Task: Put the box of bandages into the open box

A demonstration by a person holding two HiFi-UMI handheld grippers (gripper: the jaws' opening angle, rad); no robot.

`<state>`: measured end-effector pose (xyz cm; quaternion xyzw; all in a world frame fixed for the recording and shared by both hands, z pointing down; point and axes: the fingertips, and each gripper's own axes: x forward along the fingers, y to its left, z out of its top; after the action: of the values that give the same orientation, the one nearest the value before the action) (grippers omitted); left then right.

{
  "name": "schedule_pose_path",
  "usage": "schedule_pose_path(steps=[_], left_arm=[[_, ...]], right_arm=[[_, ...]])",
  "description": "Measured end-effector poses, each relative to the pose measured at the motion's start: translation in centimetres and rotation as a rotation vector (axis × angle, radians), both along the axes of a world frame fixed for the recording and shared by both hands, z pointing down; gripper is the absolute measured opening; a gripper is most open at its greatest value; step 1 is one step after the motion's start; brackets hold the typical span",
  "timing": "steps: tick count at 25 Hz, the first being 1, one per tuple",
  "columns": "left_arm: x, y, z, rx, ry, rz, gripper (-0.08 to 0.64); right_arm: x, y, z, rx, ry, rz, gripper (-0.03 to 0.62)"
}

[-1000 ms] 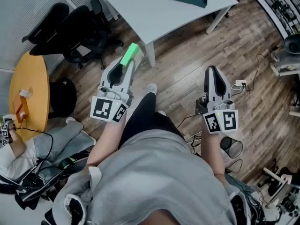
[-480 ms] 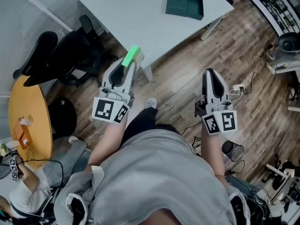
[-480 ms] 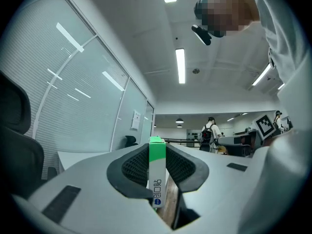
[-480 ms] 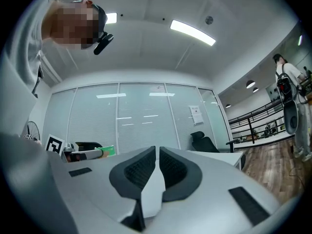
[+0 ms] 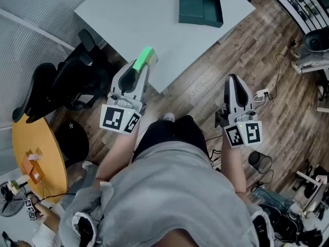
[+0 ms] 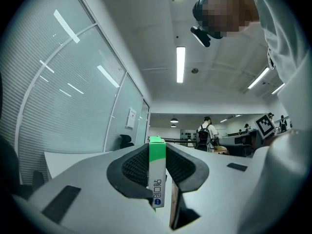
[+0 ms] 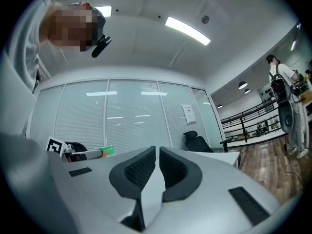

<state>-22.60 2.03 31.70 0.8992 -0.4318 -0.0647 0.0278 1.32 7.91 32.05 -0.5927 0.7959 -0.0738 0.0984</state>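
Observation:
The bandage box [image 5: 143, 59] is a slim green and white carton. My left gripper [image 5: 140, 66] is shut on it and holds it over the near edge of the white table [image 5: 128, 19]. In the left gripper view the bandage box [image 6: 157, 174] stands upright between the two dark pads [image 6: 134, 167]. The open box [image 5: 199, 9] is dark green and lies at the table's far end, well ahead of both grippers. My right gripper [image 5: 232, 79] is over the wooden floor, right of the table. Its jaws are shut with nothing between them, as the right gripper [image 7: 157, 155] view shows.
Black office chairs [image 5: 61, 86] stand left of the table. A round orange table [image 5: 36, 153] is at the lower left. Cables and a small bin [image 5: 258, 161] lie on the floor at the right. A person with a backpack [image 6: 205, 135] stands far off.
The white table and the open box have come nearer and further into the head view. Both grippers keep the same pose, the left still holding the carton.

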Motion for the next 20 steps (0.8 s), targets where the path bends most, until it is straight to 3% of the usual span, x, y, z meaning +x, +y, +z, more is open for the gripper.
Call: schedule_pose_path(steps=[11,20], left_arm=[[3.2,-8.2,0.7,-0.026,0.004,-0.04,0.106],[10.4,-17.8,-0.1,-0.011,0.002,-0.149,0.106]], right_arm=[[3.3,-10.2,0.0,-0.002,-0.013,-0.05,0.057],[10.3,-22.3,-0.3,-0.004,-0.008,-0.189,0.057]])
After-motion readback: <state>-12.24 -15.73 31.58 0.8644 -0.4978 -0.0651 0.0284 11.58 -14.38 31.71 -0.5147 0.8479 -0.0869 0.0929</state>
